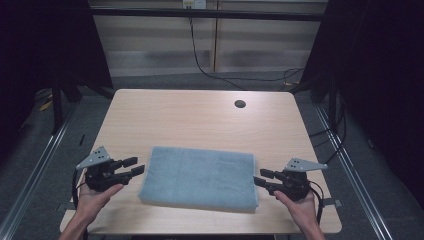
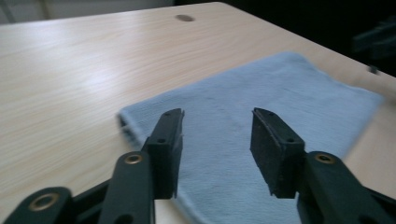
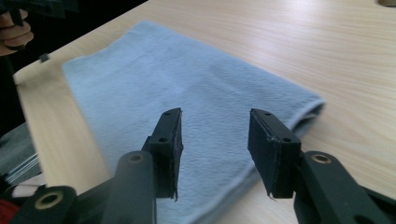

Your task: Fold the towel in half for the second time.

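High view: folded blue towel [image 1: 198, 178] on table [image 1: 200, 115]; left gripper [image 1: 133, 166] and right gripper [image 1: 262, 177] half open, empty, flanking it. Risk: pinching 1 layer only, fold unravels.

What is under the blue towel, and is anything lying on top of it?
The towel lies folded flat on the table, and nothing rests on it. At its short ends the folded layers show. Whatever may sit between the layers or beneath them is covered.
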`<action>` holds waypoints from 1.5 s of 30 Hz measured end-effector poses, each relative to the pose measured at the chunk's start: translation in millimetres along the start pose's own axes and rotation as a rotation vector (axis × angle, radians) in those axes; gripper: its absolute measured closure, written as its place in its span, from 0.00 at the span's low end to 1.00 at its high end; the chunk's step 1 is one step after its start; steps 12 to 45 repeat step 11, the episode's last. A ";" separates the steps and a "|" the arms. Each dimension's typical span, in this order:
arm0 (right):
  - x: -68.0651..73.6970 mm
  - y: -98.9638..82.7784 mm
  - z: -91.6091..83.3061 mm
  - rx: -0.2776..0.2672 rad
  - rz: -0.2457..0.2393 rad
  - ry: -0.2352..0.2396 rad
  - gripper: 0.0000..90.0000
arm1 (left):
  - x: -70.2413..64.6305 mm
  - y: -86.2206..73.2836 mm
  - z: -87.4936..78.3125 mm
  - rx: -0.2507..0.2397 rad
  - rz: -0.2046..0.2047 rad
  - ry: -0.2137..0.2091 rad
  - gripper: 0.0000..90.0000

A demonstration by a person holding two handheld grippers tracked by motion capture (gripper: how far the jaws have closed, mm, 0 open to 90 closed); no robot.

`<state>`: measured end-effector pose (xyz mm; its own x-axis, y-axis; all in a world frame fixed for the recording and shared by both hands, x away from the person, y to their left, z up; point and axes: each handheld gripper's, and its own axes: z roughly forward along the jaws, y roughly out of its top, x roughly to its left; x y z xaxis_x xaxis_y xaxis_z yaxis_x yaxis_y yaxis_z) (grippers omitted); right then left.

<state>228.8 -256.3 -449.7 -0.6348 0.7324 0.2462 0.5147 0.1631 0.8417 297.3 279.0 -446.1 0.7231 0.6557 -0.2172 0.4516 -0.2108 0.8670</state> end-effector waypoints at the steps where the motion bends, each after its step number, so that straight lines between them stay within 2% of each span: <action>1: -3.2 -0.7 -1.7 -0.010 0.004 -0.018 0.59 | 8.4 -3.5 1.8 0.012 -0.026 0.042 0.55; 2: -6.2 -1.5 -4.0 -0.020 0.015 -0.044 0.58 | 15.9 -7.1 2.8 0.028 -0.039 0.081 0.54; 4: -13.4 -4.2 -9.3 -0.027 0.024 -0.077 0.57 | 28.6 -14.1 0.0 0.034 -0.092 0.109 0.51; 5: -16.8 -6.3 -12.0 -0.035 0.031 -0.097 0.57 | 31.6 -17.1 -1.8 0.025 -0.112 0.127 0.49; 6: -20.2 -8.5 -14.3 -0.038 0.037 -0.108 0.56 | 34.3 -19.9 -5.1 0.021 -0.114 0.143 0.47; 8: -25.9 -12.8 -18.0 -0.047 0.054 -0.145 0.51 | 36.3 -24.2 -9.8 0.006 -0.130 0.155 0.44; 9: -28.8 -14.6 -19.1 -0.046 0.066 -0.160 0.51 | 36.1 -25.7 -10.6 -0.011 -0.153 0.163 0.43; 10: -31.5 -16.0 -20.0 -0.048 0.073 -0.166 0.50 | 36.3 -26.6 -11.2 -0.009 -0.149 0.157 0.41; 11: -33.7 -17.0 -20.6 -0.049 0.079 -0.172 0.49 | 34.4 -27.0 -10.5 -0.001 -0.135 0.176 0.40; 45: -33.7 -17.0 -20.6 -0.049 0.079 -0.172 0.49 | 34.4 -27.0 -10.5 -0.001 -0.135 0.176 0.40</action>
